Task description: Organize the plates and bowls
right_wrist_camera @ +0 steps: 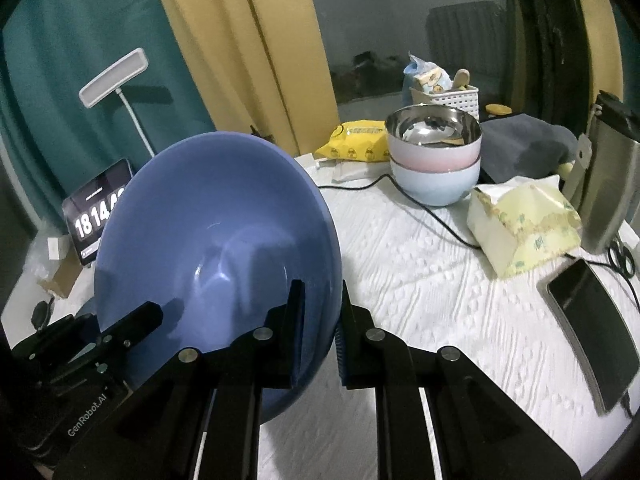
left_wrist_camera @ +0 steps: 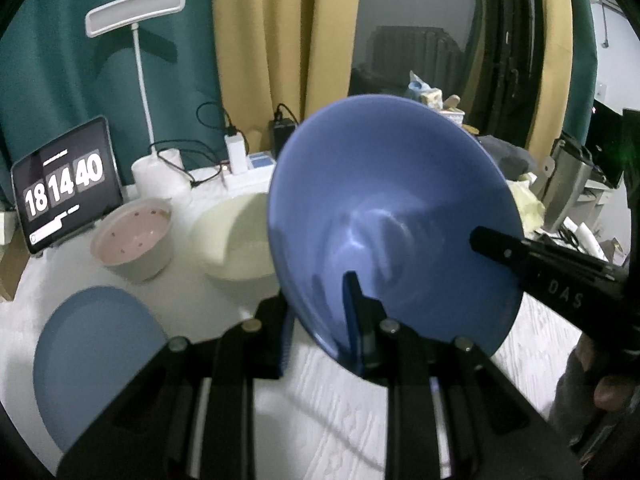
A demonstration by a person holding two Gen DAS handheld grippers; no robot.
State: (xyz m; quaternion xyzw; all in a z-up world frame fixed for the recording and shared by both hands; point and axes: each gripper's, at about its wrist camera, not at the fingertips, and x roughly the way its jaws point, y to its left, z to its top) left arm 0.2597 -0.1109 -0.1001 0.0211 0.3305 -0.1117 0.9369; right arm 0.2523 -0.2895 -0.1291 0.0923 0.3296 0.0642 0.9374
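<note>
Left wrist view: the left gripper (left_wrist_camera: 320, 320) clamps the blue bowl (left_wrist_camera: 384, 208) rim at 6 o'clock; the right gripper (right_wrist_camera: 320, 320) clamps the opposite rim. Bowl is airborne, tilted, likely rigid, glossy, slippery: grip the rim only.

Home interior, living or bedroom corner. Evidence: teal and mustard curtains (left_wrist_camera: 256, 40) before a dark window (right_wrist_camera: 400, 28) (night outside, apparently); table under a white textured cloth (right_wrist_camera: 440, 288); desk lamp (left_wrist_camera: 136, 16); tablet (left_wrist_camera: 66, 190) showing a clock; tissue pack (right_wrist_camera: 524, 224); snack bag (right_wrist_camera: 356, 140); stacked bowls (right_wrist_camera: 434, 160); phone (right_wrist_camera: 592, 328).
</note>
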